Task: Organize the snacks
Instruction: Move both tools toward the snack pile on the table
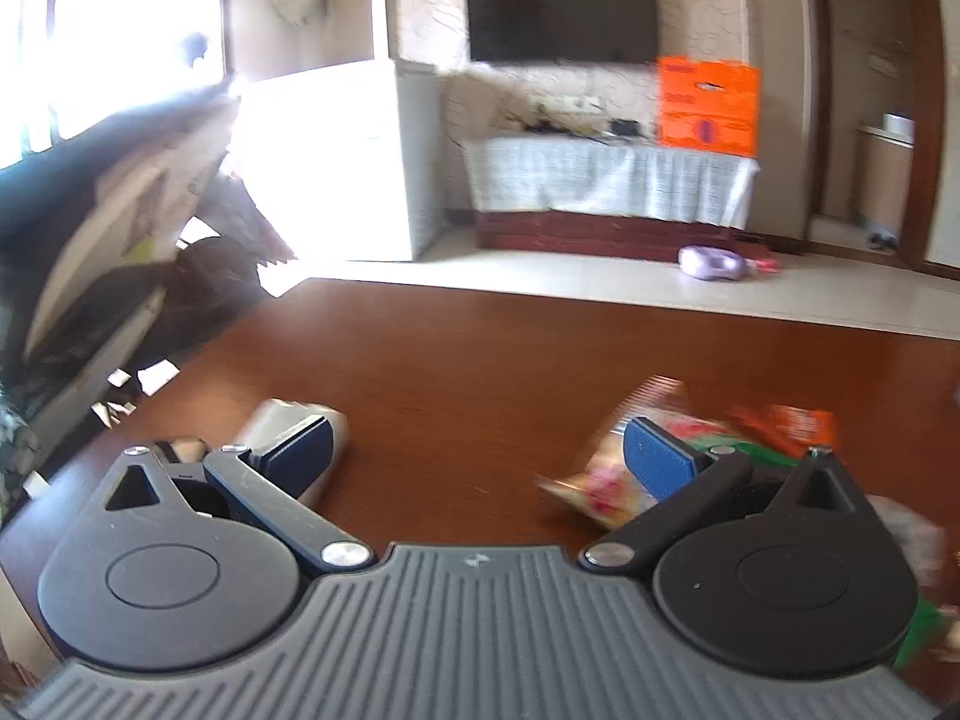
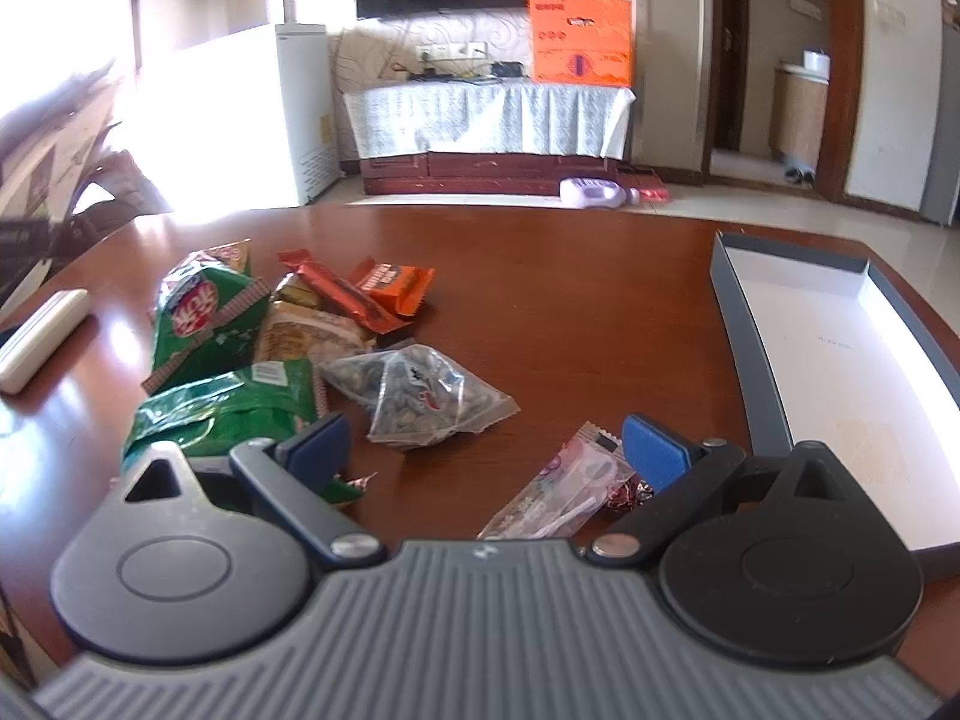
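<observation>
Snacks lie in a heap on the brown table [image 2: 570,276]: two green bags [image 2: 204,324], orange-brown bars [image 2: 360,291], a clear bag of seeds [image 2: 420,396] and a pink clear packet [image 2: 564,492]. My right gripper [image 2: 486,450] hangs open just in front of the seed bag, nothing between its blue pads. An open white-lined box [image 2: 834,372] lies to the right. In the left wrist view, my left gripper [image 1: 480,462] is open over bare table [image 1: 480,360], between a white case [image 1: 288,426] and a blurred red-and-clear packet [image 1: 606,480].
The white case [image 2: 42,339] rests near the table's left edge. Beyond the table are a tiled floor, a cloth-covered TV stand [image 2: 492,120], an orange box [image 2: 579,39], a white appliance [image 2: 300,108] and a purple bottle [image 2: 594,192] on the floor.
</observation>
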`<action>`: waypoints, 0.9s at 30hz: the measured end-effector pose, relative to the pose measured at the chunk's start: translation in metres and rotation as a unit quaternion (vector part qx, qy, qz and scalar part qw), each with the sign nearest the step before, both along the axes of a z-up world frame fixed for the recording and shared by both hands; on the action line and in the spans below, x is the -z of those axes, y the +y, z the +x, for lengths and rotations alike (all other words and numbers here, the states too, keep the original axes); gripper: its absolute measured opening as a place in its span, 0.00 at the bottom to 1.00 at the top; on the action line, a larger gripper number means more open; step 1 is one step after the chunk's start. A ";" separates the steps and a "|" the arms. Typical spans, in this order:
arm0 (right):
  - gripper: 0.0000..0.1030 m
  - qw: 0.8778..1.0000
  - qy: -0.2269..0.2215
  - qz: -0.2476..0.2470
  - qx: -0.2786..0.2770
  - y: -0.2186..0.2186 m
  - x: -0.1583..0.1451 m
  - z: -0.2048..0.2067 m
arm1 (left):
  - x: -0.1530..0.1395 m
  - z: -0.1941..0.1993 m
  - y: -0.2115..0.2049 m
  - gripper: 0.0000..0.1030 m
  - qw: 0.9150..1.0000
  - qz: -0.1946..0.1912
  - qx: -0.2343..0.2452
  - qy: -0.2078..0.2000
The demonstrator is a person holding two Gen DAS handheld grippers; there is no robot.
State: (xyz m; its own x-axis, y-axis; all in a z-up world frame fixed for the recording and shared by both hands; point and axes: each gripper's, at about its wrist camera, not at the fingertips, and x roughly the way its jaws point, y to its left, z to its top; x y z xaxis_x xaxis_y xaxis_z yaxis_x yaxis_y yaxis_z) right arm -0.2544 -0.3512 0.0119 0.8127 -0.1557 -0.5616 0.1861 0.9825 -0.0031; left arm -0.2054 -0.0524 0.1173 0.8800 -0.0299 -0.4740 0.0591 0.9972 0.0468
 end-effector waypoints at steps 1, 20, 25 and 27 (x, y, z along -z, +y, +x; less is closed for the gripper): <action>0.96 1.000 -0.002 0.002 -0.004 0.000 0.000 -0.002 | -0.002 -0.011 -0.013 1.00 1.000 -0.008 0.011 0.008; 0.96 0.999 -0.034 0.020 0.037 -0.045 -0.006 -0.052 | 0.022 -0.072 -0.090 1.00 0.993 -0.017 0.118 0.003; 0.96 0.998 -0.039 0.035 0.039 -0.046 -0.008 -0.056 | 0.029 -0.064 -0.095 1.00 0.990 -0.027 0.133 0.042; 0.96 0.999 -0.041 0.020 0.027 -0.040 -0.009 -0.057 | 0.032 -0.063 -0.101 1.00 0.991 -0.010 0.131 0.037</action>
